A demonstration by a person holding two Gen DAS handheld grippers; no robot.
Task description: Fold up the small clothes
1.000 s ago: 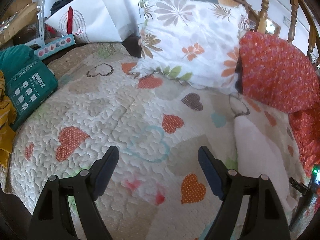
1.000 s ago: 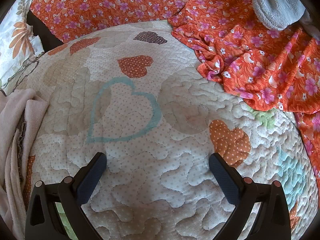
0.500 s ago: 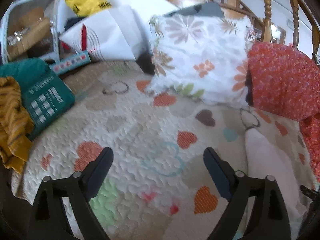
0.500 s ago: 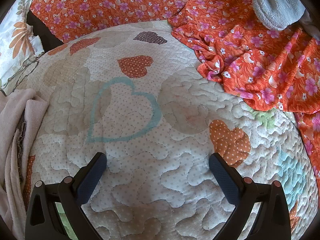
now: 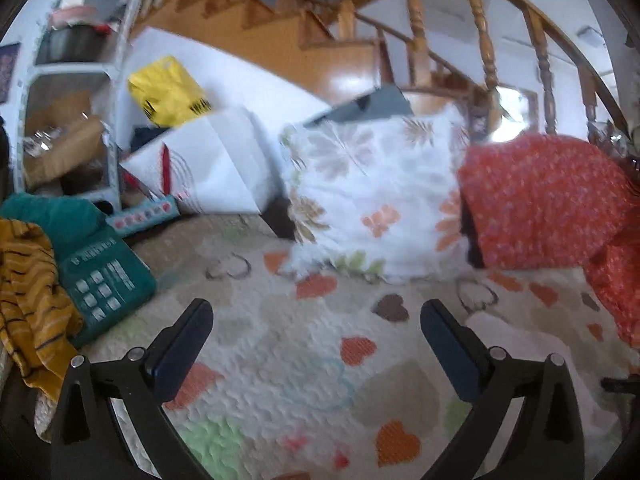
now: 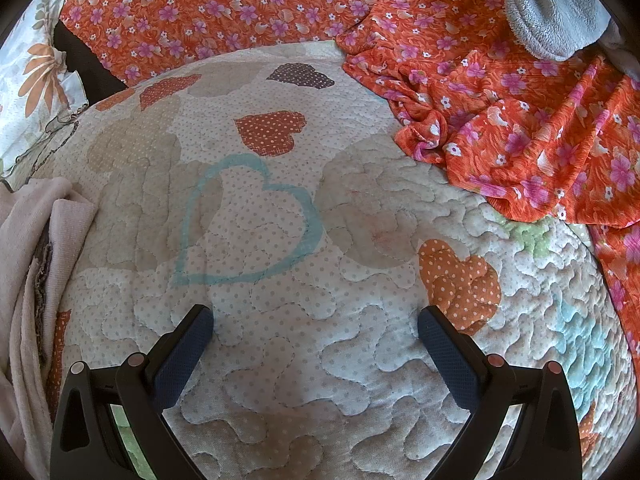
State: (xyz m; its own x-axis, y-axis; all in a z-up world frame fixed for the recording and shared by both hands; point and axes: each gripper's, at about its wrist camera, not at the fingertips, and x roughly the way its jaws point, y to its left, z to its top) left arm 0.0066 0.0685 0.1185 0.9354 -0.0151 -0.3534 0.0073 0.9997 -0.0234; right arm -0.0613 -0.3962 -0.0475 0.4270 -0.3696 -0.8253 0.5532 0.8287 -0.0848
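Note:
A folded pale pink garment point(image 6: 30, 264) lies on the heart-patterned quilt point(image 6: 280, 240) at the left edge of the right wrist view. My right gripper point(image 6: 314, 320) is open and empty, low over the quilt, to the right of that garment. A mustard striped garment point(image 5: 28, 292) hangs at the quilt's left edge in the left wrist view. My left gripper point(image 5: 316, 320) is open and empty, raised above the quilt point(image 5: 320, 380), with the mustard garment well to its left.
A teal package point(image 5: 102, 284) lies beside the mustard garment. A floral white pillow point(image 5: 376, 200) and an orange pillow point(image 5: 548, 196) stand at the back. Loose orange floral cloth point(image 6: 520, 120) and a grey fleece point(image 6: 556, 8) lie at the right. A shelf point(image 5: 68, 92) and stair railing stand behind.
My left gripper has risen and tilted up and leftward, so the shelf, stairs and mustard garment came into view and the pink garment left it. The right gripper has not moved.

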